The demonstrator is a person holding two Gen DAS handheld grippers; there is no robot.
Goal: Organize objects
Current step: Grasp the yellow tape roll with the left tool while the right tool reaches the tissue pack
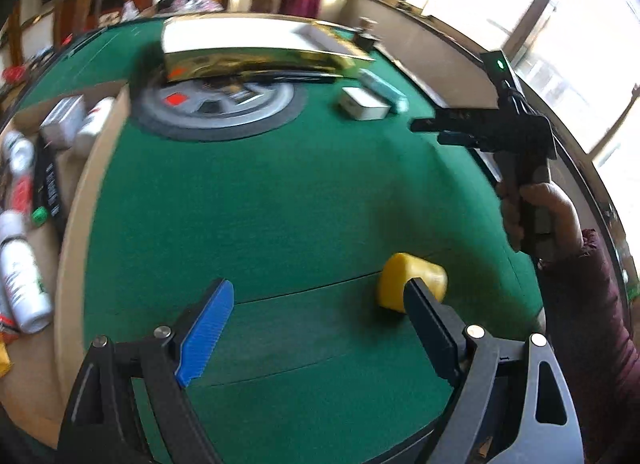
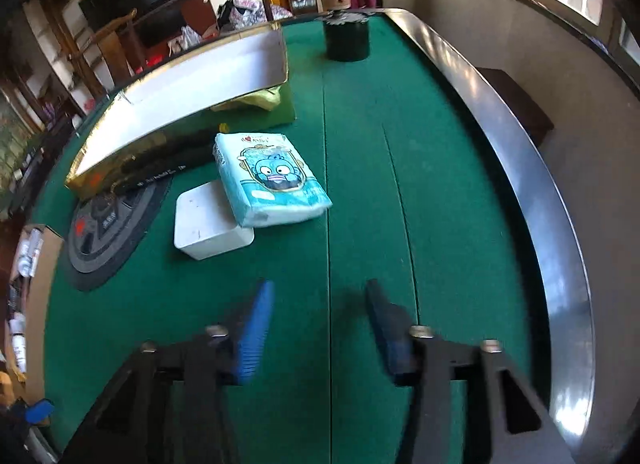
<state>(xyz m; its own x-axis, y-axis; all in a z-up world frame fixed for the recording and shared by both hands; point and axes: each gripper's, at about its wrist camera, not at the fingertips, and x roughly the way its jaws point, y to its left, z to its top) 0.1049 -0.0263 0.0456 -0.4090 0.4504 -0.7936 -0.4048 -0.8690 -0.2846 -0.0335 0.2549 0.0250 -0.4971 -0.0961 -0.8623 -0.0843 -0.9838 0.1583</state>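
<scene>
Yellow block (image 1: 412, 278) lies on the green felt (image 1: 280, 203) just past my left claw's (image 1: 316, 316) right finger, outside the gap; that claw stands wide apart, holding nothing. My right claw (image 2: 320, 304) is also apart and empty. Ahead of it to the left sit a tissue pack (image 2: 272, 177) touching a white box (image 2: 208, 223), then a gold tray (image 2: 180, 103).

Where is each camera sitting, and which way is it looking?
Left wrist view: sits on the left gripper, looking down over the green felt table at a yellow rounded block; its open fingers show, plus the person's right hand and maroon sleeve.
Right wrist view: sits on the right gripper, facing the blue cartoon tissue pack; only its own fingers show.
Shared: table, tissue pack, white rectangular box, gold open box.
</scene>
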